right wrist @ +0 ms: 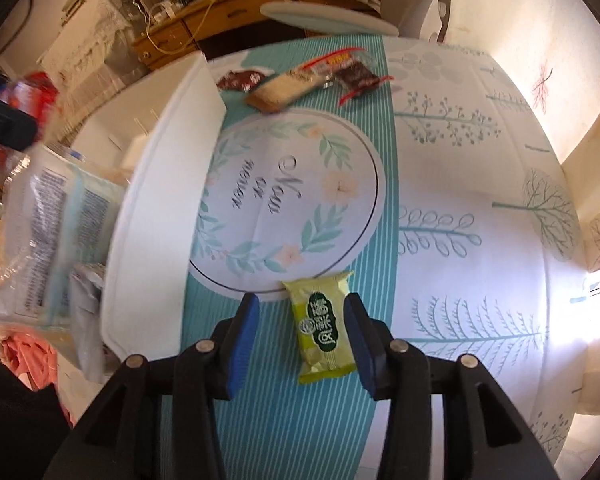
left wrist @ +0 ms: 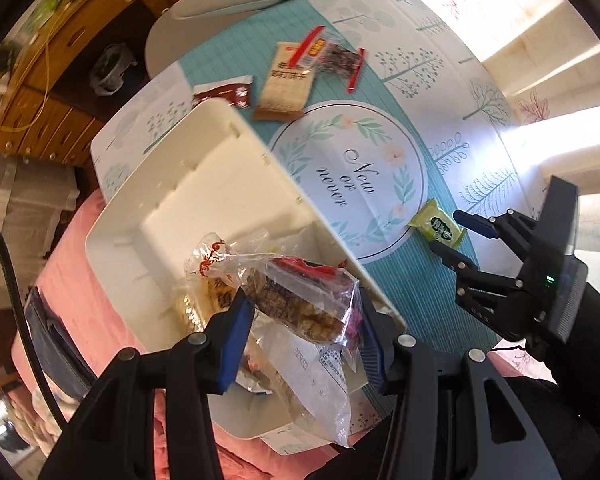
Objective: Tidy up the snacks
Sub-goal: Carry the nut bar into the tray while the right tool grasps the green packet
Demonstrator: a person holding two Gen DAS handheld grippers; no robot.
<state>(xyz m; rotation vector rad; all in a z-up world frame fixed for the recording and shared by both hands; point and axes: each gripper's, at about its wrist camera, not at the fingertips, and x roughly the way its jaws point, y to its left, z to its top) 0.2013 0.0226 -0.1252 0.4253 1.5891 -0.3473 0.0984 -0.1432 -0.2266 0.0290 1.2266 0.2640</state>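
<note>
My left gripper (left wrist: 304,296) is shut on a clear-wrapped brown snack (left wrist: 296,304) and holds it above the white divided box (left wrist: 228,152). More clear packets (left wrist: 312,384) lie in the box under it. In the right wrist view this bag shows as a blur at the left edge (right wrist: 48,216). My right gripper (right wrist: 303,300) stands open low over the table, with a green snack packet (right wrist: 324,328) lying flat between its fingers, nearer the right finger (right wrist: 356,320). From the left wrist view, the right gripper (left wrist: 450,232) sits over the same green packet (left wrist: 436,228).
At the table's far end lie a beige packet (left wrist: 286,80), a dark red packet (left wrist: 226,94) and a red-trimmed clear packet (left wrist: 340,60). A teal patterned cloth (right wrist: 460,160) covers the table. A white chair (left wrist: 236,0) and wooden drawers (left wrist: 40,120) stand beyond.
</note>
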